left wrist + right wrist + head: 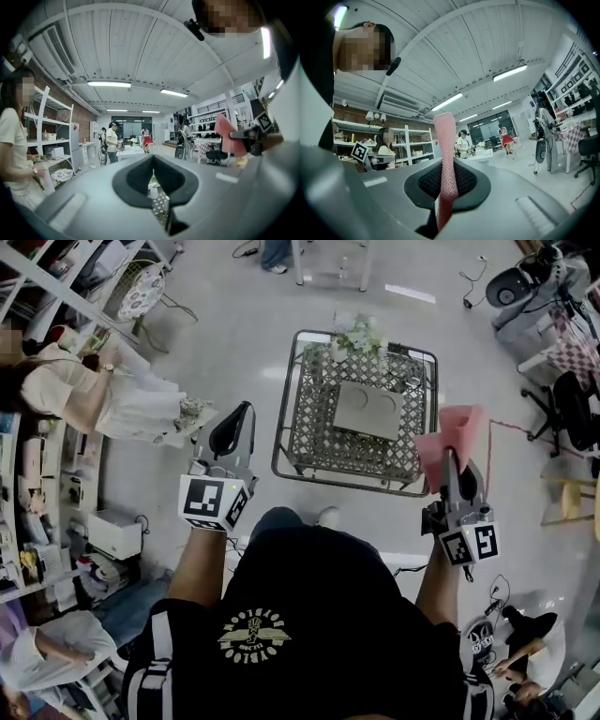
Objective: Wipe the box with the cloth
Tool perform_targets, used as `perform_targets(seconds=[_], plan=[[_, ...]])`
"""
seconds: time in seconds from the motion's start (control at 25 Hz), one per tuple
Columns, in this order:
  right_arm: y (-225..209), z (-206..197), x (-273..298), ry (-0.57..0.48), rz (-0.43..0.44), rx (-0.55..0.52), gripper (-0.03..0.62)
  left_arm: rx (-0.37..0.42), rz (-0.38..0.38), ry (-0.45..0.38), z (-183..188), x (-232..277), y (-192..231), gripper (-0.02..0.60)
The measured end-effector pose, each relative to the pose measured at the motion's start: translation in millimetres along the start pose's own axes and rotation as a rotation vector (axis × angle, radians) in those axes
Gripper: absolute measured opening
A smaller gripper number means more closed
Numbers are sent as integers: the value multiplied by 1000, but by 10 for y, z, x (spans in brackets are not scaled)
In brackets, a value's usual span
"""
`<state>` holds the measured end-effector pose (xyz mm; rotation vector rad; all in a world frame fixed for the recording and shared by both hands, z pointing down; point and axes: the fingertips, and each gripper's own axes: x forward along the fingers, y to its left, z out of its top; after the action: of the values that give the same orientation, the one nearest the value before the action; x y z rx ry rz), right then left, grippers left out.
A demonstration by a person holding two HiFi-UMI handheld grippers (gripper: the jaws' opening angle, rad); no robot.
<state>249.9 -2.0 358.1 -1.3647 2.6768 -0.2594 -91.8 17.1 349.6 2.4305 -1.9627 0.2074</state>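
A flat grey box [368,409] with two round dents lies on a wire-mesh table [309,442] ahead of me. My right gripper [452,460] is held up at the table's near right corner, apart from the box. It is shut on a pink cloth [452,437], which stands up between its pads [444,154]. My left gripper [240,413] hovers left of the table over the floor, its jaws together with nothing held. In the left gripper view only a thin slit shows between the pads [136,180], with the mesh table [160,206] visible through it.
A pot of white flowers [359,337] stands at the table's far edge. A seated person [94,395] and shelves are at the left, with a white case [114,532] on the floor. Office chairs [572,409] and another person [530,638] are at the right.
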Motion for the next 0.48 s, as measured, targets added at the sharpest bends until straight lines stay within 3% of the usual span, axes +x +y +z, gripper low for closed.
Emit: perform_targets(seconds=[0.2, 0.48], plan=[[-36, -53, 157, 13, 18, 21, 17, 3, 16, 20, -18, 58, 61, 0], [9, -194, 466, 49, 10, 40, 17, -3, -29, 32, -91, 375, 248, 0]])
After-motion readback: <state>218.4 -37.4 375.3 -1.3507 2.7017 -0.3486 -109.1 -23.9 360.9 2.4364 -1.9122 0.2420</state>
